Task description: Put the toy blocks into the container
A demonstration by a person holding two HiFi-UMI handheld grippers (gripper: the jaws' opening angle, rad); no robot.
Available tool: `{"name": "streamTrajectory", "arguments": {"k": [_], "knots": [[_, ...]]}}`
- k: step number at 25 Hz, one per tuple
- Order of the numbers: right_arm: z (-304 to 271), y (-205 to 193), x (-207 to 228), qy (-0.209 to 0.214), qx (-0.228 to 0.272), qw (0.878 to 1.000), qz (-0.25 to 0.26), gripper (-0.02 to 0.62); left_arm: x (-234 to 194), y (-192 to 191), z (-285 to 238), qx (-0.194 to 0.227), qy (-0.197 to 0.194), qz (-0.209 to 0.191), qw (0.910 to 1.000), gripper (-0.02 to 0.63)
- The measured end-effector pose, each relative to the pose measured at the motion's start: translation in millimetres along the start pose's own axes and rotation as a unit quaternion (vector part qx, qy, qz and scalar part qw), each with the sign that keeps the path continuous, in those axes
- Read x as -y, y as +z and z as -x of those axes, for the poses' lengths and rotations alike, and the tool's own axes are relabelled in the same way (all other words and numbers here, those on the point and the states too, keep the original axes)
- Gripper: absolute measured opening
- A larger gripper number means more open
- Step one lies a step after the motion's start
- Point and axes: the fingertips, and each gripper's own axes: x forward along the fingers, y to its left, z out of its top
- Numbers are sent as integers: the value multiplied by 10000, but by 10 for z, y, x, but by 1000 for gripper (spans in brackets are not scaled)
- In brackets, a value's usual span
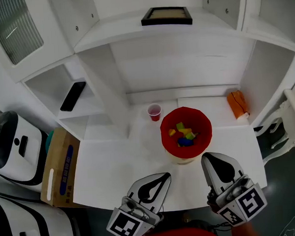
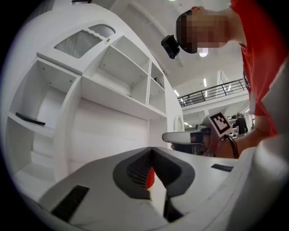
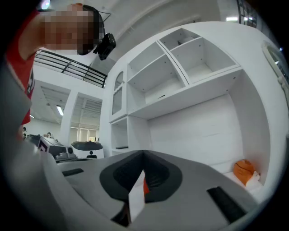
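A red container (image 1: pixel 202 127) stands on the white table (image 1: pixel 115 167), a little right of the middle, with several coloured toy blocks (image 1: pixel 185 133) inside it. My left gripper (image 1: pixel 166 175) is at the table's front edge, below and left of the container, shut with nothing in it. My right gripper (image 1: pixel 206 158) is just in front of the container's right side, also shut and empty. In the left gripper view the jaws meet at the tips (image 2: pixel 151 149) and a red sliver of the container (image 2: pixel 150 178) shows through the gap. The right gripper view shows closed jaws (image 3: pixel 143 153).
A small red cup (image 1: pixel 154 111) stands behind and left of the container. An orange object (image 1: pixel 237 103) lies at the back right. A black phone (image 1: pixel 73 96) rests on a left shelf, a dark frame (image 1: pixel 166 16) on the top shelf. A cardboard box (image 1: pixel 60 166) leans at the table's left.
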Motion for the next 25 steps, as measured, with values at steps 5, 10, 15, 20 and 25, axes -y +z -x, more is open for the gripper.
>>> {"name": "streamTrajectory", "arguments": {"k": [5, 10, 15, 20, 25], "knots": [[337, -18, -231, 93, 197, 9998, 29, 5, 238, 107, -77, 77, -263, -118, 9996, 17], [542, -151, -354, 121, 126, 9998, 6, 5, 459, 59, -96, -37, -462, -176, 9988, 17], [646, -222, -370, 53, 7, 10000, 29, 5, 598, 2, -86, -95, -559, -109, 9983, 17], [681, -248, -402, 82, -49, 9999, 33, 5, 647, -6, -67, -105, -591, -68, 9982, 17], [676, -236, -439, 156, -80, 9998, 83, 5, 650, -9, -54, -109, -592, -80, 9982, 17]]}}
